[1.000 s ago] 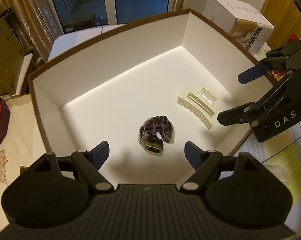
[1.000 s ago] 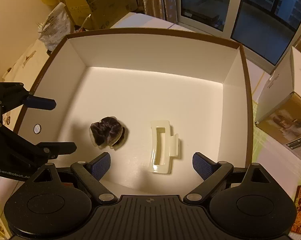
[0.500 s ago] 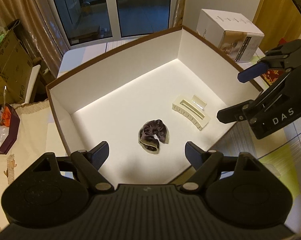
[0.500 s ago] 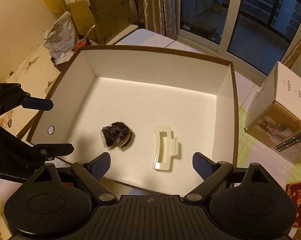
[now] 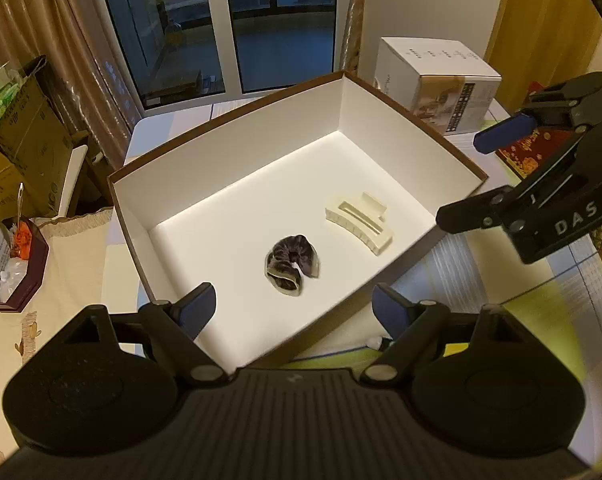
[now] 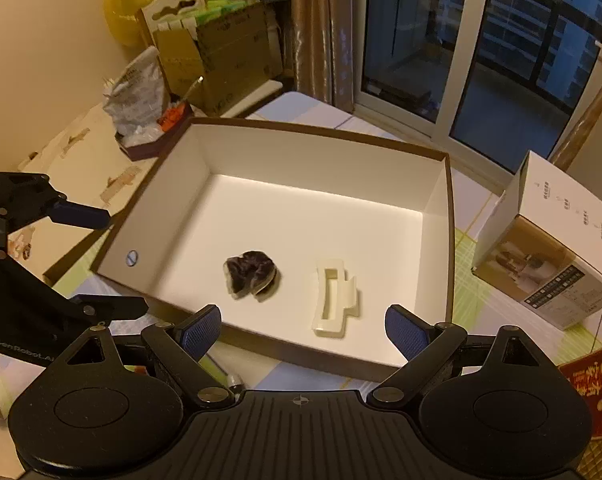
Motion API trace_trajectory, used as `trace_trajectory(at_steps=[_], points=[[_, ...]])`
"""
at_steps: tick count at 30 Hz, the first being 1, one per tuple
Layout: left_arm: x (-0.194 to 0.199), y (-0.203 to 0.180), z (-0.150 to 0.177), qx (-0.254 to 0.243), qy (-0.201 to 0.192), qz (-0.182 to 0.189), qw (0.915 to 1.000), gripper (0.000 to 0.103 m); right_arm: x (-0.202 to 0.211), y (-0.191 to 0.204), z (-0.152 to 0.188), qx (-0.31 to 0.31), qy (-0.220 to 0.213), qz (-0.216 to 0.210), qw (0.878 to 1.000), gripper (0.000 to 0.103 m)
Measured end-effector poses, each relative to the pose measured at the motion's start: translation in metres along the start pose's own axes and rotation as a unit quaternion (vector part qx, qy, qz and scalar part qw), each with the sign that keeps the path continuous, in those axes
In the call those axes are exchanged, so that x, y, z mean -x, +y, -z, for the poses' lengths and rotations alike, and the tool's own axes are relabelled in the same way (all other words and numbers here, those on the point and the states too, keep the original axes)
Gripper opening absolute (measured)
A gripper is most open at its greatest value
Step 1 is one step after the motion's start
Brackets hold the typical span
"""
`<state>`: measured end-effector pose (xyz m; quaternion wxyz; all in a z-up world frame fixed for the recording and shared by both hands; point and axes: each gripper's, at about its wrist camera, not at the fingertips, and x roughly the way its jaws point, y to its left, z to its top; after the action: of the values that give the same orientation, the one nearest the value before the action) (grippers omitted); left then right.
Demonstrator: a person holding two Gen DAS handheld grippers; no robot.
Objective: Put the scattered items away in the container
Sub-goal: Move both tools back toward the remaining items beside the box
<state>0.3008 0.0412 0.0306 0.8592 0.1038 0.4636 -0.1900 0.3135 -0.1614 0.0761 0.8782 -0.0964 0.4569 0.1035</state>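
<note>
We pull both grippers, left (image 5: 293,306) and right (image 6: 303,326), back above the box (image 5: 237,120), jaws wide and empty; scrunchie (image 5: 292,262) and hair claw (image 5: 359,222) lie inside, suggesting tidying is near done

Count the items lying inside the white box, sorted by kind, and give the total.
Dark scrunchie: 1
Cream hair claw clip: 1
Total in the white box: 2

Both wrist views look down, sharing the box (image 5: 229,152).
</note>
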Motion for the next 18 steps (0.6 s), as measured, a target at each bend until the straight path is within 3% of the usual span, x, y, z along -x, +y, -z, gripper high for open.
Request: trace_trajectory(at_steps=[8,18], points=[[0.023,-0.011,0.015,-0.003,-0.012,-0.002,0.9999,0.087,0.028,0.002,0.016,-0.004,-0.025,-0.012,1.000,0.094],[0.047,-0.012,0.041,-0.001,-0.026,0.003,0.9997,0.089,0.050,0.011,0.050,0.037,-0.040,-0.022,0.998,0.094]])
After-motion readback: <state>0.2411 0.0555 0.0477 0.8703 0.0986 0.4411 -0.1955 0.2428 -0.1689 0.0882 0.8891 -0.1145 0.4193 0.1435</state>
